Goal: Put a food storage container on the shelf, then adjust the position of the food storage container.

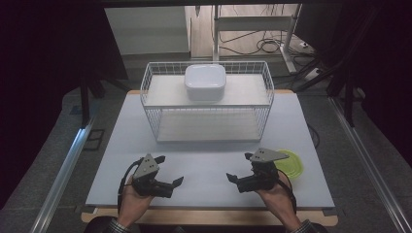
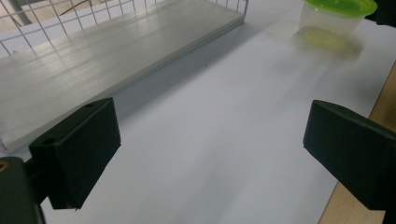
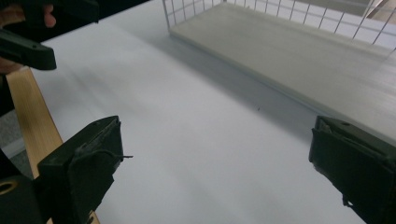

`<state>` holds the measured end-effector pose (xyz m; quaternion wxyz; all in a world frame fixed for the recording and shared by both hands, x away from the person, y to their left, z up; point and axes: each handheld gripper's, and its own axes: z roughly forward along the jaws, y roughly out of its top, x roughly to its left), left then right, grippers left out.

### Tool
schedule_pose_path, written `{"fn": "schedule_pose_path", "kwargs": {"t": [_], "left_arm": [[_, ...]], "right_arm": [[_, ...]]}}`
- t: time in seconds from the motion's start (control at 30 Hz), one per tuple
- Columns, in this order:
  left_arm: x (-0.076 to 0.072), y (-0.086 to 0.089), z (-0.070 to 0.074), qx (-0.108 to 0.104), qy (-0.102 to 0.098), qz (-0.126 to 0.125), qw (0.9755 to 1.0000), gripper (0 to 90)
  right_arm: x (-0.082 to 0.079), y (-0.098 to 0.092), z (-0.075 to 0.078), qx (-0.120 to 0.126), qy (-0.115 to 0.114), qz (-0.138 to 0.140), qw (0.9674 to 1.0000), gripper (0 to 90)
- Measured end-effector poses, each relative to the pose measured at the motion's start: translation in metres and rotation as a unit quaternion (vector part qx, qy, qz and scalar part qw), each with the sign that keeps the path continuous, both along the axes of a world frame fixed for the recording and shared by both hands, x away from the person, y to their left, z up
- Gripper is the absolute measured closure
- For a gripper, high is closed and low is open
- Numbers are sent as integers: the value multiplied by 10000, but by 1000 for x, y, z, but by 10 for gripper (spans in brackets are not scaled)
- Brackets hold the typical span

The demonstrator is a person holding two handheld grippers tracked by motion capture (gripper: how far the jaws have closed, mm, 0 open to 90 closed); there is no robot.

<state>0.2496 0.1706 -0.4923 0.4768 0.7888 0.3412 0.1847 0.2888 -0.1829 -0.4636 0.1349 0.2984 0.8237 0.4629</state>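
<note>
A white wire rack (image 1: 207, 102) with two shelves stands at the back of the white table (image 1: 204, 165). A white lidded box (image 1: 205, 81) sits on its top shelf. A clear tub with a green lid (image 1: 291, 164) (image 2: 337, 18) rests at the front right. My left gripper (image 1: 170, 170) (image 2: 210, 154) is held open near the front left, jaws wide apart over bare table. My right gripper (image 1: 240, 167) (image 3: 215, 172) is also open at the front right, just left of the tub, nothing between its jaws. The two grippers face each other.
The rack's lower shelf (image 2: 107, 56) (image 3: 299, 60) lies just beyond both grippers. A wooden table edge (image 3: 32, 121) runs along the front. Dark curtains flank the table, and cables lie on the floor behind.
</note>
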Motion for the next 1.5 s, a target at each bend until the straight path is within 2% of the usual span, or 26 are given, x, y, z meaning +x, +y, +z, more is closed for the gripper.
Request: {"fn": "schedule_pose_path", "kwargs": {"t": [0.27, 0.43, 0.67, 0.83, 0.97, 1.13, 1.17, 1.2, 1.23, 1.3, 1.33, 1.37, 1.4, 1.47, 1.5], "left_arm": [[-8, -3, -15, 118, 42, -56, 9999, 33], [-12, -4, -21, 319, 41, -71, 9995, 28], [-14, -3, -24, 336, 77, -57, 9994, 27], [-14, -4, -24, 349, 47, -64, 9994, 27], [-14, -4, -24, 353, 58, -78, 9993, 26], [-13, -4, -24, 349, 65, -79, 9993, 26], [-13, -4, -25, 353, 77, -75, 9993, 26], [-13, -4, -25, 353, 77, -75, 9993, 26], [-13, -4, -25, 348, 79, -73, 9993, 26], [-13, -4, -25, 336, 80, -71, 9994, 26], [-13, -4, -25, 330, 81, -70, 9994, 26], [-13, -3, -25, 329, 82, -63, 9994, 27], [-13, -3, -25, 326, 83, -59, 9994, 27], [-12, -3, -25, 316, 94, -65, 9994, 26], [-12, -3, -25, 316, 105, -67, 9994, 27]], "right_arm": [[-8, -1, -13, -241, -57, 45, 9997, 29], [-10, -4, -26, -364, 188, 84, 9991, 28], [-8, -6, -33, -390, 357, 56, 9986, 29], [-8, -6, -32, -402, 375, 41, 9985, 29], [-7, -6, -29, -543, 392, -150, 9976, 13], [-5, -7, -24, -451, 473, -319, 9974, 3], [-5, -6, -22, -584, 490, -365, 9964, 35], [-5, -6, -22, -584, 490, -365, 9964, 35], [-6, -6, -21, -694, 420, -393, 9959, 54], [-6, -9, -18, -824, 341, -519, 9947, 182], [-6, -9, -18, -824, 341, -519, 9947, 182], [-5, -11, -17, -787, 318, -560, 9948, 226], [-4, -18, -12, -743, 253, -592, 9952, 322], [-4, -20, -10, -731, 226, -614, 9952, 353], [-4, -27, -5, -693, 80, -681, 9952, 430]]}}
